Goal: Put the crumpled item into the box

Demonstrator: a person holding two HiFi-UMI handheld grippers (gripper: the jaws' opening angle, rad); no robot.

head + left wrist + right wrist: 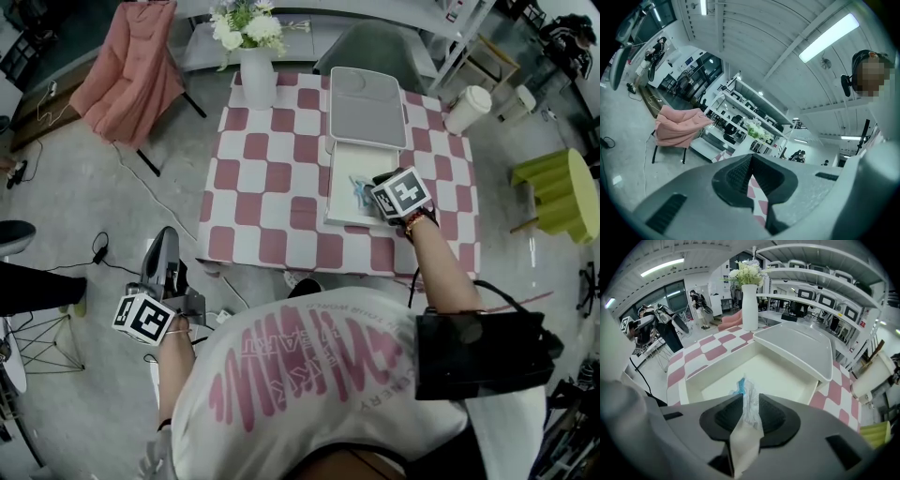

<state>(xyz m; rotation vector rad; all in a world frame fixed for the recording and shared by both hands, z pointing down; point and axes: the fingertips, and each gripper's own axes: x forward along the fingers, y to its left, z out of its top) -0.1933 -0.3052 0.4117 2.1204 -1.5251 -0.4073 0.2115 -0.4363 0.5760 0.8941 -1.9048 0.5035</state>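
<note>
Over the box [343,214], head view: my right gripper [377,193] hangs above its near right corner, with the crumpled item [359,190] pinched in it over the box's floor. The lid [367,105] leans at the box's far rim. A vase [256,77] stands far left of the box and a cup [467,109] far right, both well apart from it on the checked table [262,178]. My left gripper [167,253] is off the table, well to the near left of the box.

Left gripper view: the jaws are pressed together on nothing, with a sliver of the table showing past them. A pink-draped chair [678,126] stands beyond.

Right gripper view: the jaws are clamped on the item's twisted tail, its bulk above the bare box floor [787,380]. My worry is that so light an item may cling to the jaws on release, or lift out again with the gripper. A push toward the far rim could knock the lid [797,345] down. Nothing seems to block the drop.
</note>
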